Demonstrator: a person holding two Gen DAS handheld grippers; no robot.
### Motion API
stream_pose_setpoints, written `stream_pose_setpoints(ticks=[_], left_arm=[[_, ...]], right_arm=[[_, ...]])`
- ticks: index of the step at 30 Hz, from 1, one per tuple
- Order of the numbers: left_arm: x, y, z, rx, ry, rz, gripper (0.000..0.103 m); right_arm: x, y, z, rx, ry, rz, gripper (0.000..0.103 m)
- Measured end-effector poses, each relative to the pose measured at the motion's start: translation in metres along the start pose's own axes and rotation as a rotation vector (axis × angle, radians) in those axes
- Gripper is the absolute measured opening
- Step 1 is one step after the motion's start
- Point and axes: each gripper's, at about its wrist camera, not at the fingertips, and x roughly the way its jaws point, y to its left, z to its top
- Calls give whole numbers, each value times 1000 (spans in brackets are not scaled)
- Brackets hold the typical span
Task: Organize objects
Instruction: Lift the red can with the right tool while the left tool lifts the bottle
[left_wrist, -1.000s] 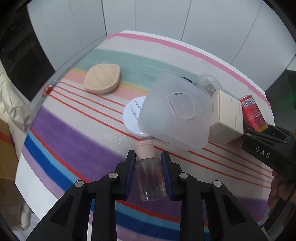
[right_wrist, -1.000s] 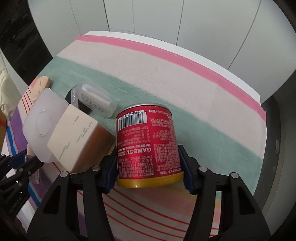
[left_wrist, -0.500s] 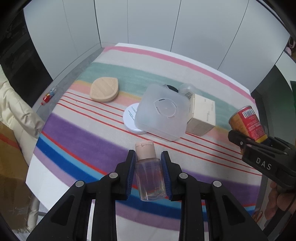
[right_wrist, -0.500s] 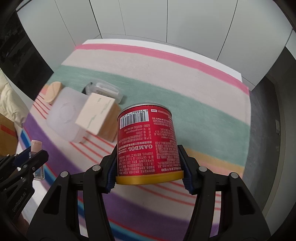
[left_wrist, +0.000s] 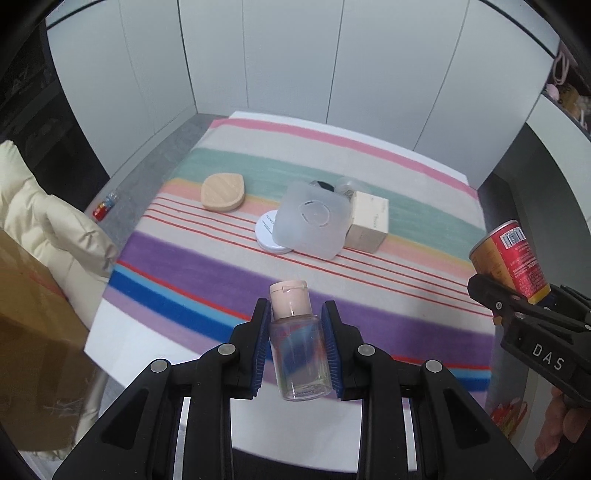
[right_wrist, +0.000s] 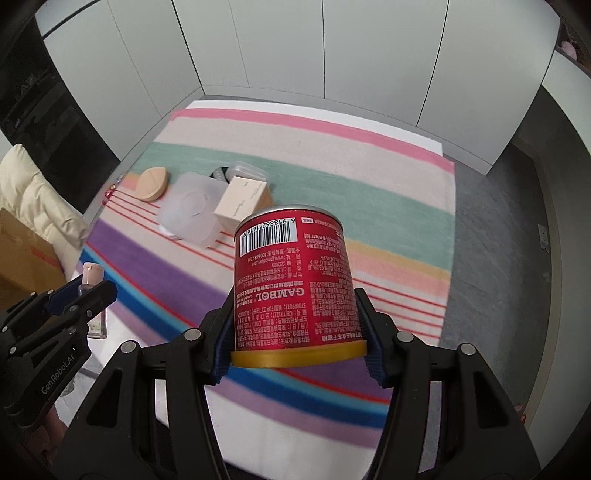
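The left gripper (left_wrist: 295, 325) clamps a clear pink-capped bottle (left_wrist: 299, 354), while at three o'clock the right gripper (right_wrist: 297, 332) clamps a red can (right_wrist: 293, 280).

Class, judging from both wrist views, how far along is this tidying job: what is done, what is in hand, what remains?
Done: nothing visibly sorted yet. In hand: the left gripper clamps a clear bottle; the right gripper clamps a red can, both above the striped cloth. Left: the tan pad, translucent lid, white compact and beige box.
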Motion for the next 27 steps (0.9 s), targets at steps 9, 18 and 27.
stream_pose_setpoints(ticks=[9,18,27], left_arm=[[-52,2,-20,33,-39,-11,28],[-90,15,-42,1,-95,-24,28],[-109,44,-44,-45,-172,15,28]], right_arm=[[-63,19,-28,-17,-22,-1,59],[-104,39,-48,-47,-98,16,59],[-118,56,-41,-74,-149,64,59]])
